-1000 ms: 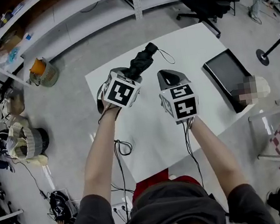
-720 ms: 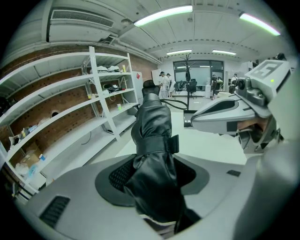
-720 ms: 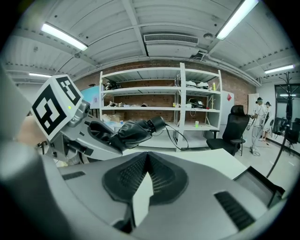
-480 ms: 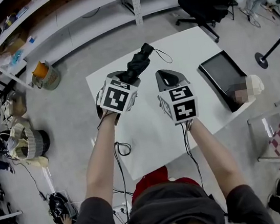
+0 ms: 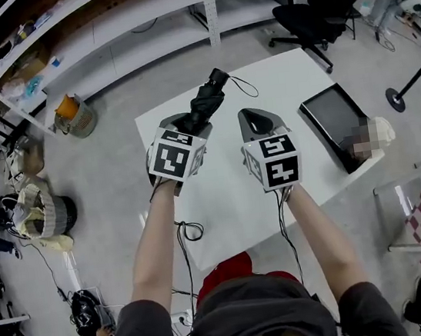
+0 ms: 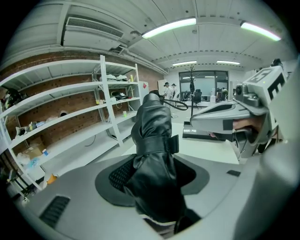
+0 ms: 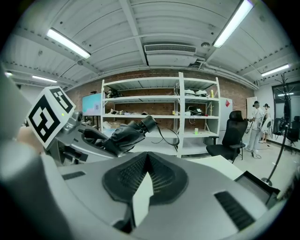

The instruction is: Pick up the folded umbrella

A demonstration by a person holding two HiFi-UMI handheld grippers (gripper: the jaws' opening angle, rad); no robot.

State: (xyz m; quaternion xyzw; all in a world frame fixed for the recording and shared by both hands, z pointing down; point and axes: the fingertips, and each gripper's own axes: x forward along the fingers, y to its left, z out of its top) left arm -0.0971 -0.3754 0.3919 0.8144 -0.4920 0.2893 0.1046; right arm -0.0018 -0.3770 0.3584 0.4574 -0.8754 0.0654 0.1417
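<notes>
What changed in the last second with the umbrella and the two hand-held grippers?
The left gripper and the right gripper seem to have risen a little above the white table, the left carrying the folded umbrella up with it. Nothing was taken or let go: the left stays clamped on the umbrella, the right stays shut and empty.

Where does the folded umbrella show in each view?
Head view: umbrella upper centre, sticking out of the left gripper.
Left gripper view: umbrella dead centre, clamped between the jaws.
Right gripper view: umbrella left of centre.
Shared landmark: the white shelves behind it.
</notes>
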